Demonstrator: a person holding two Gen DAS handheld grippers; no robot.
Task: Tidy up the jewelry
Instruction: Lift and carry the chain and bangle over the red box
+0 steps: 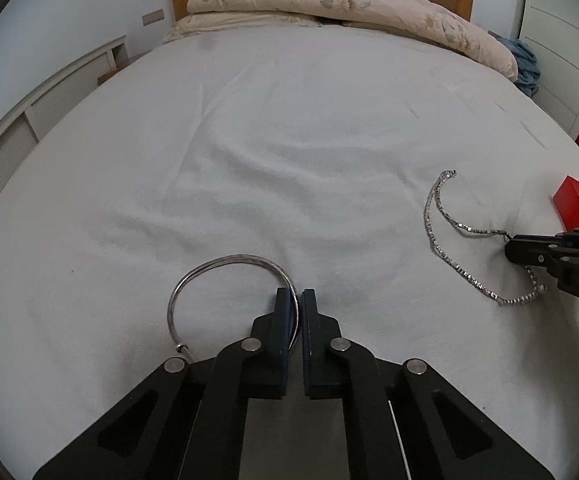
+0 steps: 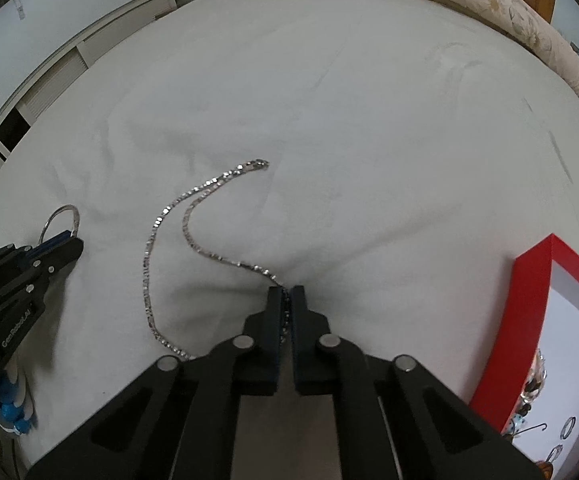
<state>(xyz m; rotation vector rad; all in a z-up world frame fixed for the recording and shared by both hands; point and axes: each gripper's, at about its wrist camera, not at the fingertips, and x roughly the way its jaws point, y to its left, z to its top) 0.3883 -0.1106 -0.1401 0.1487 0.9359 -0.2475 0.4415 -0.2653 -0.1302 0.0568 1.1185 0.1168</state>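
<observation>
Silver was pinched at both ends of the white bedsheet (image 1: pixel 289 140): a thin open silver bangle (image 1: pixel 225 264) was clamped by the left gripper (image 1: pixel 300 300), and a sparkling silver link chain (image 2: pixel 177 216) by the right gripper (image 2: pixel 286 294). Pick-up seemed in hand; lifting toward the red-rimmed tray (image 2: pixel 529 300) was judged next, slack chain minded.

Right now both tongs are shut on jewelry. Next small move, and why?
Probably lift the right tongs slightly: they pinch the chain, which trails slack on the sheet, and the red box sits just right.
</observation>
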